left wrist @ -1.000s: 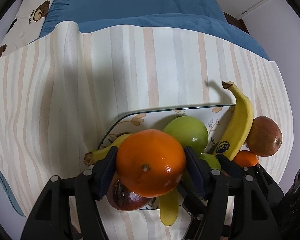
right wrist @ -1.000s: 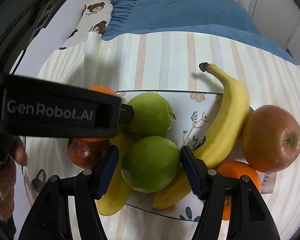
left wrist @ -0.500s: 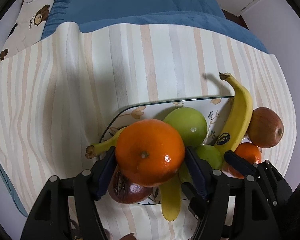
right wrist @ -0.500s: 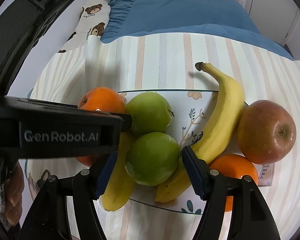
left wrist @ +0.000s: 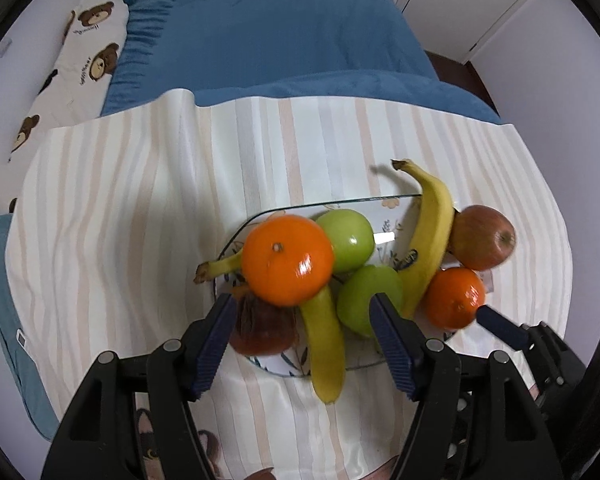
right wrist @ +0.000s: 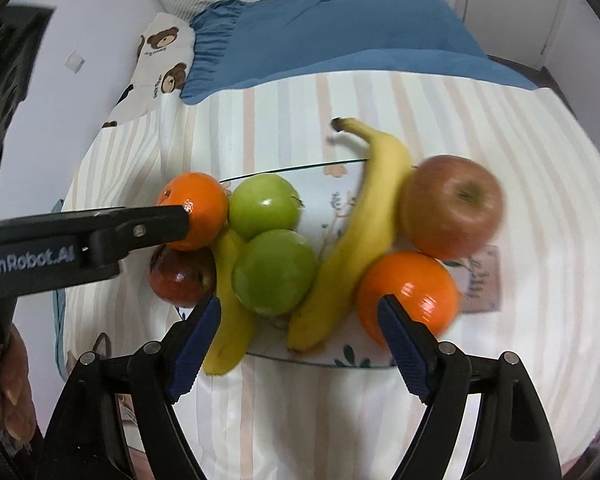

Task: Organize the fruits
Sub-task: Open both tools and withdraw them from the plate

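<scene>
A: Where does the fruit sit?

B: Piled on a glass plate with a leaf print. In the left wrist view an orange rests on top at the plate's left end, over a dark red apple and a banana. Two green apples lie beside it, the nearer green apple lower down.

A: And the right end?

B: A second banana curves up across the rim, with a red-yellow apple touching it on the far side and a second orange just below that apple.

A: The tongs?

B: The left tongs stand half open above the pile; the orange is clear of the pads, nothing pressed. The right tongs have just been opening and now stand wide, with the near green apple and both banana ends in the gap, untouched.

A: What carries it all?

B: A striped cloth spread over a bed, with a blue blanket behind and a teddy-bear pillow at the far left. A person's fingers show at the left edge of the right wrist view.
</scene>
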A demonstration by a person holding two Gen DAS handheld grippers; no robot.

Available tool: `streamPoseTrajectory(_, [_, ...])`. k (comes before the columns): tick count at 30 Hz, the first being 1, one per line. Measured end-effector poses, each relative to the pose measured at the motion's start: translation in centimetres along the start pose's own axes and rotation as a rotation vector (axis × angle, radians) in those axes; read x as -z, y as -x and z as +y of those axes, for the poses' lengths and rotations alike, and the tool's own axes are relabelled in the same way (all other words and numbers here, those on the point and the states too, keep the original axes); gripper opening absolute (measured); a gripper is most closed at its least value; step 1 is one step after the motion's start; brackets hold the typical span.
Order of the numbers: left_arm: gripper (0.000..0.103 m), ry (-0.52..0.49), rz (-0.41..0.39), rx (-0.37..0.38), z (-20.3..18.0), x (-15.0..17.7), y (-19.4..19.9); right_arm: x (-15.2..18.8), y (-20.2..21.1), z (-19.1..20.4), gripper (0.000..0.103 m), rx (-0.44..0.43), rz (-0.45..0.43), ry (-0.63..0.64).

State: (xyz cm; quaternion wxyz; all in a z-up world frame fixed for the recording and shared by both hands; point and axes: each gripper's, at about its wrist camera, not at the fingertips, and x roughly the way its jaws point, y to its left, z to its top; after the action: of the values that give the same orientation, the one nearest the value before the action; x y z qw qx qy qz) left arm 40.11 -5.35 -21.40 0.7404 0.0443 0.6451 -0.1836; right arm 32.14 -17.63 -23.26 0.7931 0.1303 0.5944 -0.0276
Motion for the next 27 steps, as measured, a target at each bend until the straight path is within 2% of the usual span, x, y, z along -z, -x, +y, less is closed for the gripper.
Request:
streamPoseTrajectory(3, [0.075,-0.003,-0.045,-0.016,-0.2,1.2,1.3,0.7,1.7,-0.6,0.091,0.023,-0.025,-0.005])
streamPoseTrajectory(7, [0.091,-0.013,-0.109,-0.087,-0.7,3.3,2.3,1.8,3.8,-1.3,0.096,0.063,-0.048,0.000])
streamPoseTrajectory(10, [0.093,-0.007,-0.129,-0.110,-0.6,4.7,2.9,3.2,5.5,-1.8,0.098,0.065,-0.055,-0.011])
streamPoseTrajectory(13, [0.101,-0.003,-0.151,-0.132,-0.7,5.8,3.4,4.0,6.7,-1.8,0.099,0.095,-0.078,0.006])
streamPoseTrajectory(21, [0.101,0.016,-0.239,-0.175,-1.3,8.7,6.4,5.9,9.5,-1.5,0.100,0.123,-0.124,0.018])
streamPoseTrajectory(27, [0.101,0.027,-0.325,-0.199,-2.1,11.4,10.1,7.5,12.8,-0.9,0.100,0.112,-0.182,0.022])
